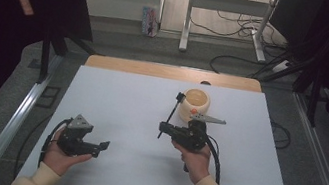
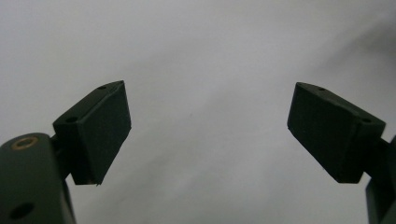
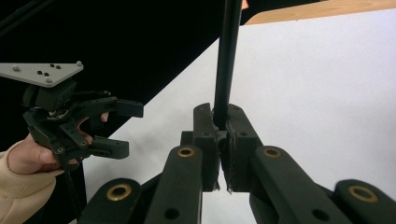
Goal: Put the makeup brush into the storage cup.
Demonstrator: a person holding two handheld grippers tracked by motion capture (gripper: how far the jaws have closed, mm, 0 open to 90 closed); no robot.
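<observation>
Jaws spread wide with nothing between them, the left gripper (image 1: 104,146) hovers low over the white table (image 1: 115,99) at its near left. To its right, the right gripper (image 3: 223,140) has its jaws clamped on a thin black rod (image 1: 171,115), which slants up toward the cream-coloured bowl (image 1: 195,103) just behind.
</observation>
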